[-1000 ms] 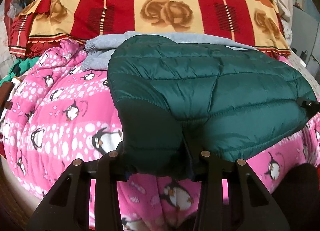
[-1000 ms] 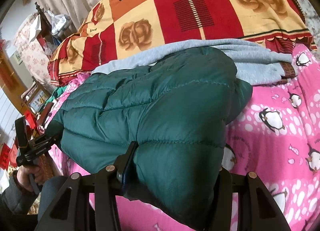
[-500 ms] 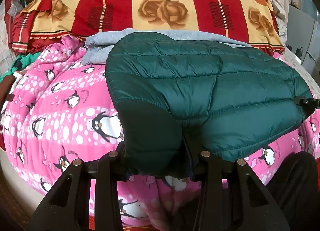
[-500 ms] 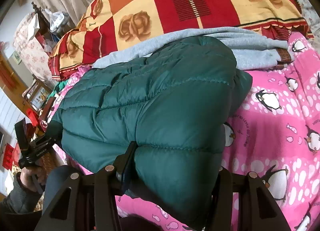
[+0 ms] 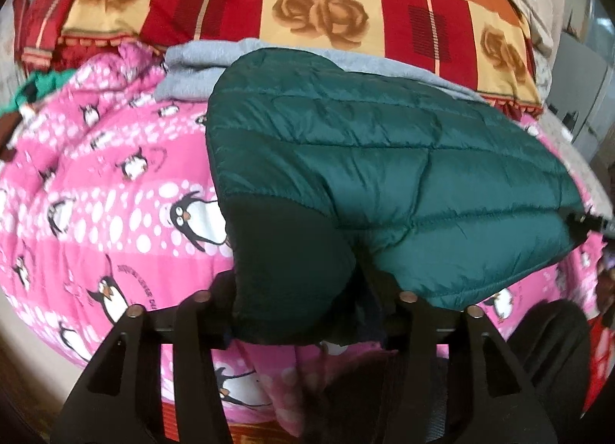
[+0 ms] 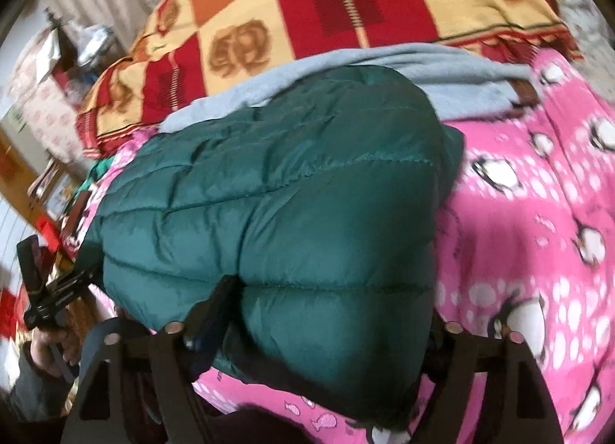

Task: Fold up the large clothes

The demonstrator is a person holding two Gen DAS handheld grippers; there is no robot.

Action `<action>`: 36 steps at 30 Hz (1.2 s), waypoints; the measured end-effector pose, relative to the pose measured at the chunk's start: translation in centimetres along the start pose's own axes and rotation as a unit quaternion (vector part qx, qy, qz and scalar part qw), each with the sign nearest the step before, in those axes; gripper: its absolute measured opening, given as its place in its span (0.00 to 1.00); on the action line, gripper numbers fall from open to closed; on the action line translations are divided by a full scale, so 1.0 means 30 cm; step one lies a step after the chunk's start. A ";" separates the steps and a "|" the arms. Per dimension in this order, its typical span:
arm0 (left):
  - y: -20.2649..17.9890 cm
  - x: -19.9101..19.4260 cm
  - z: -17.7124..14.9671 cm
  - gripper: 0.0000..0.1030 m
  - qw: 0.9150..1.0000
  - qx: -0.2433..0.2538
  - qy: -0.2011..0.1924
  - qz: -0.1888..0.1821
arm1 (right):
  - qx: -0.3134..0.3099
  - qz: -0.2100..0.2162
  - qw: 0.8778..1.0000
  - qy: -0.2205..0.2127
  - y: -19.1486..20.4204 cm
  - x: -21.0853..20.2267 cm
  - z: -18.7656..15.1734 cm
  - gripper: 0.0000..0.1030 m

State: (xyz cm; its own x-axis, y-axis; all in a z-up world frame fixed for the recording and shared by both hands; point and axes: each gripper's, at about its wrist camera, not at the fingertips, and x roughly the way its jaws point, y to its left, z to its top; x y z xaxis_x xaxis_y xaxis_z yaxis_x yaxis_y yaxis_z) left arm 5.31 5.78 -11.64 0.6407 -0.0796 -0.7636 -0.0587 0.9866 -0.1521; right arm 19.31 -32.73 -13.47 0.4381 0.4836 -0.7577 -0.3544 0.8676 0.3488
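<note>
Now both the left gripper (image 5: 303,313) and right gripper (image 6: 311,328) are opening their jaws, letting go the near hem of the folded jacket (image 5: 384,159), which lies on the pink quilt (image 5: 115,183), so this fold looks finished.

Bare pink penguin quilt (image 5: 115,190) lies open left and right of the green puffer jacket (image 5: 384,159), while the folded grey garment (image 6: 442,75) and checked rose blanket (image 5: 315,2) block the far side.
</note>
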 end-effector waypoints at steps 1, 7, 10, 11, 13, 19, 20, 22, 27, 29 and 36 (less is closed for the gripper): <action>0.010 -0.007 0.006 0.51 1.000 -0.006 0.002 -0.009 | 0.000 -0.009 1.000 -0.003 0.006 -0.010 -0.002 0.76; 0.048 -0.126 0.017 0.53 0.999 -0.022 -0.036 -0.002 | -0.045 -0.092 0.994 -0.039 0.088 -0.135 -0.028 0.78; 0.038 -0.206 0.034 0.54 0.997 -0.023 -0.073 0.007 | -0.066 -0.113 0.990 -0.058 0.140 -0.204 -0.038 0.81; 0.034 -0.221 0.040 0.54 0.996 -0.022 -0.081 0.004 | -0.073 -0.117 0.988 -0.069 0.162 -0.226 -0.036 0.81; 0.008 -0.245 0.057 0.59 0.996 -0.021 -0.090 -0.011 | -0.082 -0.116 0.986 -0.086 0.204 -0.258 -0.026 0.81; -0.103 -0.124 0.133 0.66 0.998 0.018 -0.054 -0.013 | -0.106 -0.089 0.986 -0.088 0.301 -0.171 0.026 0.81; -0.106 -0.090 0.135 0.66 0.999 0.020 -0.043 -0.010 | -0.112 -0.098 0.986 -0.078 0.306 -0.120 0.034 0.81; -0.099 0.006 0.133 0.66 1.000 0.020 -0.010 0.006 | -0.108 -0.114 0.986 -0.054 0.300 -0.036 0.035 0.81; -0.087 0.068 0.087 0.79 1.000 0.012 -0.008 0.004 | -0.083 -0.111 0.990 -0.029 0.247 0.065 -0.001 0.88; -0.093 0.078 0.079 0.87 1.000 0.019 -0.006 0.001 | -0.088 -0.109 0.990 -0.025 0.248 0.077 -0.008 0.97; -0.088 0.098 0.074 0.99 1.000 0.009 0.011 -0.020 | -0.093 -0.120 0.988 -0.011 0.257 0.096 -0.005 1.00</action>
State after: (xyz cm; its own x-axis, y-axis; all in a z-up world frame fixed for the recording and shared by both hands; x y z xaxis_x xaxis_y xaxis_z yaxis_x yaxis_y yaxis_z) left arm 9.04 3.25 -12.08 0.6256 -0.1222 -0.7705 -0.0188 0.9850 -0.1715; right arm 17.72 -24.66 -13.04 0.5452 0.2700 -0.7936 -0.3822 0.9226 0.0513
